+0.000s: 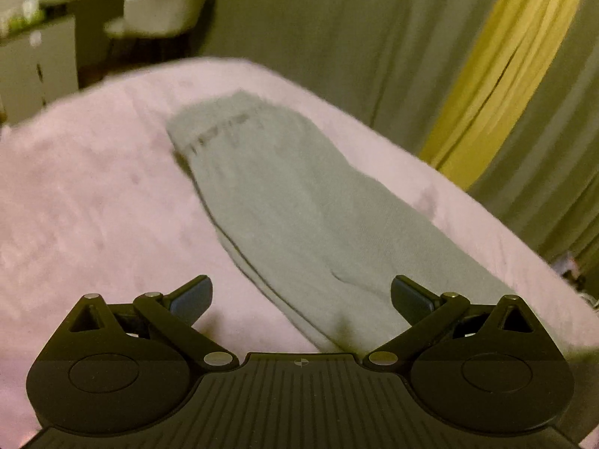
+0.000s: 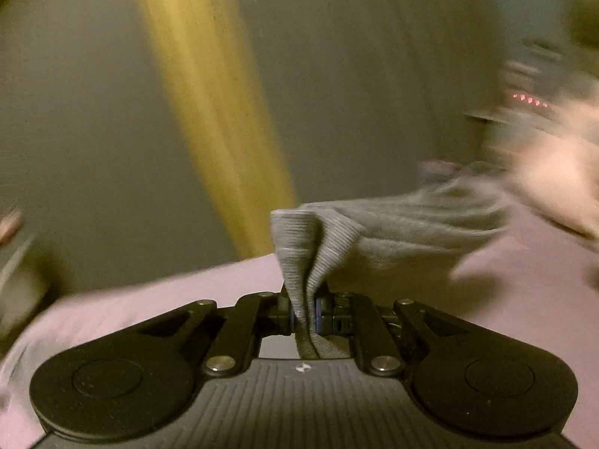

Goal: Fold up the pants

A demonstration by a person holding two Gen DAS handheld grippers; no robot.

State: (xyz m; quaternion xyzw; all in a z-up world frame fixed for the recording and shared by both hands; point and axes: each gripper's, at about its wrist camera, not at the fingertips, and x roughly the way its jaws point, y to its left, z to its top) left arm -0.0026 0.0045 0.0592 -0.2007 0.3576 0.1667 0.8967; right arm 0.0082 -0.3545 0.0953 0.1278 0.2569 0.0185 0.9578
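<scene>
Grey pants [image 1: 299, 209] lie lengthwise on a pink blanket [image 1: 93, 205], folded leg on leg, the waistband at the far end. My left gripper [image 1: 301, 299] is open and empty, hovering over the near end of the pants. In the right wrist view my right gripper [image 2: 305, 310] is shut on a ribbed grey cuff of the pants [image 2: 299, 247] and lifts it off the pink blanket [image 2: 149, 299]; the rest of the fabric trails to the right, blurred.
Green and yellow curtains [image 1: 486, 93] hang beyond the bed's far right edge. A white chair [image 1: 164, 3] and a desk stand at the back left. The right wrist view is blurred by motion.
</scene>
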